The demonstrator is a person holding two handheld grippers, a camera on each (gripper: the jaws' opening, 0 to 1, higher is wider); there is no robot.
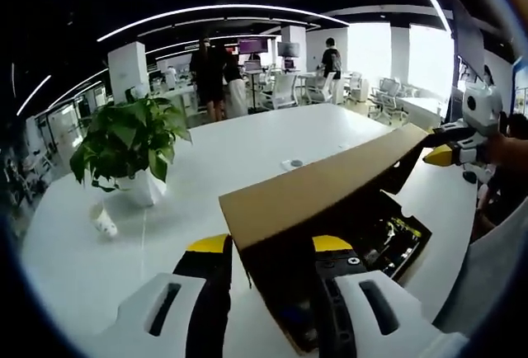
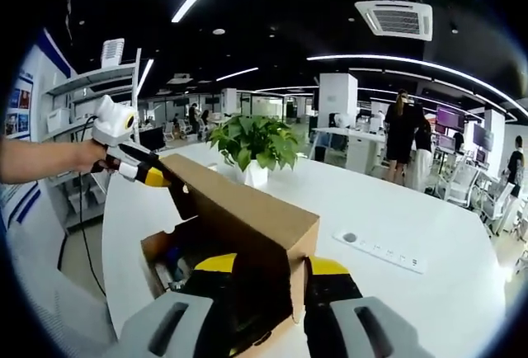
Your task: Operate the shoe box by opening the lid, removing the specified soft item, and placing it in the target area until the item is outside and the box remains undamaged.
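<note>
A long white table (image 1: 247, 152) runs through an open office with ceiling light strips, white pillars and desks with chairs at the far end, where a few people (image 1: 216, 73) stand.

On the table sits the cardboard shoe box (image 1: 330, 234), its lid (image 1: 322, 189) raised and tilted. In the right gripper view the same lid (image 2: 247, 205) rises as a brown panel over the box body (image 2: 165, 255).

The left gripper (image 1: 268, 247) has its yellow-tipped jaws on either side of a corner of the lid's edge, closed against the cardboard. In the right gripper view it enters from the left, held by a bare forearm, with its tip touching the far corner of the lid. The right gripper (image 2: 268, 267) likewise straddles the near lid edge, jaws clamped on it. In the left gripper view it appears at the right (image 1: 450, 148), touching the lid's far end.

A potted plant (image 1: 132, 148) in a white pot stands on the table, well apart from the box. A flat power strip (image 2: 379, 251) lies on the tabletop beyond.

Inside the box, dark contents with small yellow and blue patches show, but the lid and shadow hide most of them. The soft item cannot be made out there.
</note>
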